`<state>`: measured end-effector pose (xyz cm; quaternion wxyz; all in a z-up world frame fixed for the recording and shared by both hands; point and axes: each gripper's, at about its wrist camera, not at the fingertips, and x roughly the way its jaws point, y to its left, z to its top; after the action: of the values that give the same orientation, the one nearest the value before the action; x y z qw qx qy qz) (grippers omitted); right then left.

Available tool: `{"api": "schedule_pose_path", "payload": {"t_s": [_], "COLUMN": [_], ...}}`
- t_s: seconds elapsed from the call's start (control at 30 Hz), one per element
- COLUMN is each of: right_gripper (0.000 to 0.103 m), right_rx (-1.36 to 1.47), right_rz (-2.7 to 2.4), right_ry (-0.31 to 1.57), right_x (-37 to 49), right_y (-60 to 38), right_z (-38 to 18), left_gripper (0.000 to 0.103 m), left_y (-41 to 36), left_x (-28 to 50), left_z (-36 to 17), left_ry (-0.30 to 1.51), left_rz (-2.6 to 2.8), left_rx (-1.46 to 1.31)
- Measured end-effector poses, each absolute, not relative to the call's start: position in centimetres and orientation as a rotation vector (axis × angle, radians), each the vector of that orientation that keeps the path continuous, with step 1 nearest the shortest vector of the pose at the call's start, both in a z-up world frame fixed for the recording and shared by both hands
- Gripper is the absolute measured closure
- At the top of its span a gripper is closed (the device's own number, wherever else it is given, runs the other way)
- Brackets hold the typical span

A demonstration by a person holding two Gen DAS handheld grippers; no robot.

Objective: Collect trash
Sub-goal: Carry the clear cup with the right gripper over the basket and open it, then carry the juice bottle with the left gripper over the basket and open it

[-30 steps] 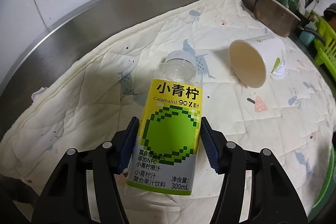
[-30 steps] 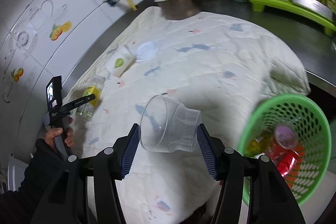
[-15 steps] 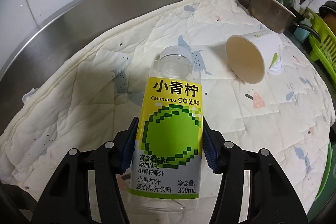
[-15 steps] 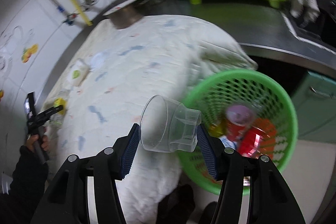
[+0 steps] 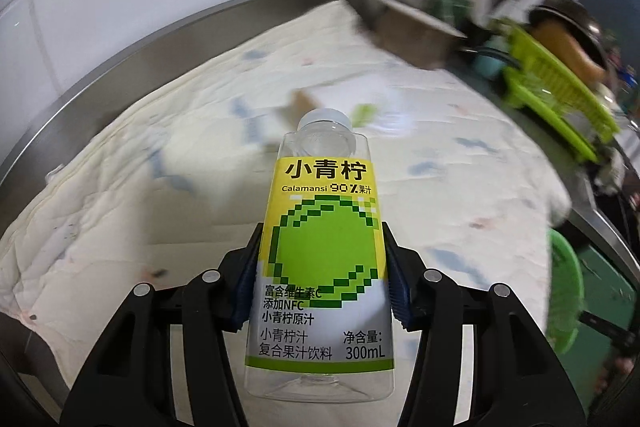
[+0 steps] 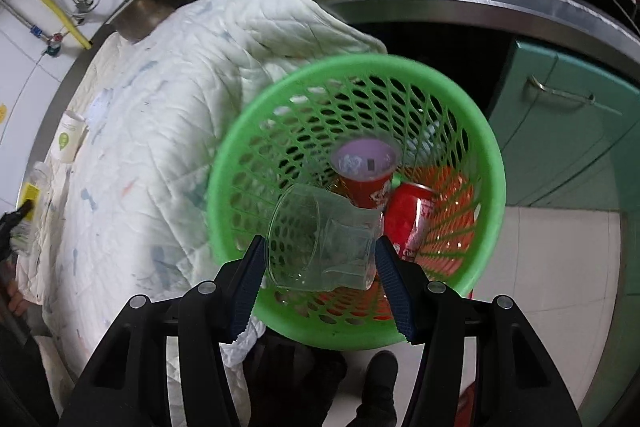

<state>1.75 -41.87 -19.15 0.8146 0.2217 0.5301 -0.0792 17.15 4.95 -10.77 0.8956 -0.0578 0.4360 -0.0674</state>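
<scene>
1. Two pieces of trash are being carried at once. The clear plastic cup (image 6: 320, 239) is lying on its side between the pads of the right gripper (image 6: 320, 283), which are clamping it across its body, with its open mouth turned toward the left of the right wrist view.
2. That cup is hanging directly over the mouth of the green basket (image 6: 490, 155), so the coming move is, by my reading, simply a release straight down; the right hand is the nearer one to the basket by far.
3. The juice bottle (image 5: 320, 247) is sitting in the left gripper (image 5: 320, 287), its long axis running away from the camera and its cap at the far end; the jaws have just been closing and are pressing on its labelled sides.
4. The bottle is being held above the quilted cloth (image 5: 120, 187), with the basket only peeking in at the right edge of the left wrist view, well apart from it.
5. Inside the basket a red cup (image 6: 364, 175) with a pale inside and a red can (image 6: 408, 219) are already lying touching each other.
6. On the cloth a paper cup (image 6: 70, 139) is lying, still uncollected.
</scene>
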Motion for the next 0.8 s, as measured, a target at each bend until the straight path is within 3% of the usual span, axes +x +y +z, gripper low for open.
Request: {"api": "schedule_pose_path", "payload": {"t_s": [0.4,0.8], "right_gripper": [0.033,0.025], "right_rx": [0.547,0.581], "right_rz": [-0.173,-0.197], "right_ry": [1.079,0.962], "right_x": [-0.7,-4.8], "right_y": [-43.4,-45.6], "right_z": [-19.4,-15.8], "left_gripper": [0.05,0.05], "left_y": [-12.7,-28.1], "left_x": [13.0,11.9], "left_z": [-8.4,-16.1], "left_ry": [0.894,1.113], "left_rz": [-0.537,-0.684], "left_rx": [-0.026,0.111]}}
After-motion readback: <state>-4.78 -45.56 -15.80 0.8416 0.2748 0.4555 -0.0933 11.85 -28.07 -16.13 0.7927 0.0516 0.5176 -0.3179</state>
